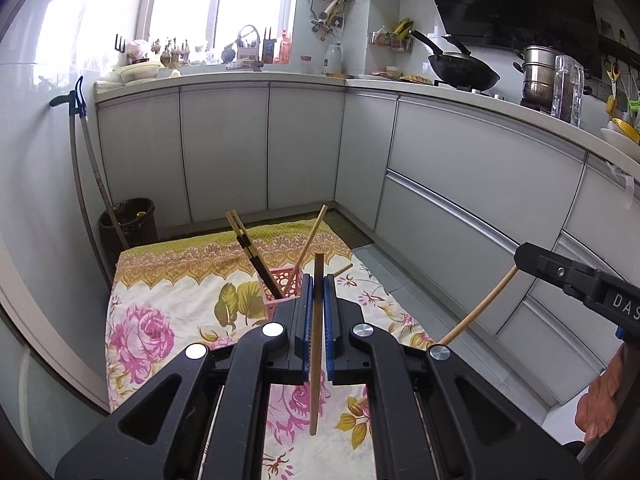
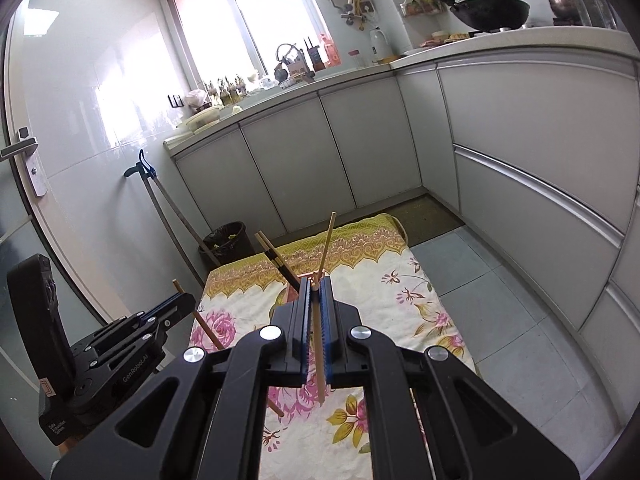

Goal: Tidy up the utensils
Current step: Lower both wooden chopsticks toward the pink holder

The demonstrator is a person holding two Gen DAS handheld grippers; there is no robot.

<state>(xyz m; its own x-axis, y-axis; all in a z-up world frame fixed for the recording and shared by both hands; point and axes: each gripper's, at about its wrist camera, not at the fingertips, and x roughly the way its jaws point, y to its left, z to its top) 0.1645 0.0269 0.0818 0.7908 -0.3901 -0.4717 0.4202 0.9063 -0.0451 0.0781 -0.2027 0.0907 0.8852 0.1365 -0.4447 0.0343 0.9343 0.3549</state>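
Wooden chopsticks are the business at hand, all gathered around a small pink holder [image 1: 285, 285] with a pierced, lattice-like wall, standing on a flowered cloth [image 1: 168, 292] spread over the kitchen floor.

Left of the holder and leaning out of it is a pair of dark chopsticks [image 1: 250, 249], black along the lower part and pale tan at the upper ends, tilted away to the left. Beside them a single plain bamboo stick [image 1: 310, 242] also stands in the holder, slanting up to the right.

Just in front of the holder, the left gripper [image 1: 319, 280] has its blue-padded jaws pressed together on a light brown chopstick [image 1: 316, 384], which runs nearly upright between the pads, its top poking above them and its lower end hanging free over the cloth.

Right of the holder, the right gripper [image 2: 319, 282] is likewise clamped on a pale chopstick [image 2: 319, 368], thin and smooth, held lengthwise between the pads with its tapered tip below them; from the left camera this stick shows as a long tan rod angling down from the black tool. The gripper's tips sit close to the holder's rim, which is mostly hidden behind them in the right wrist view.
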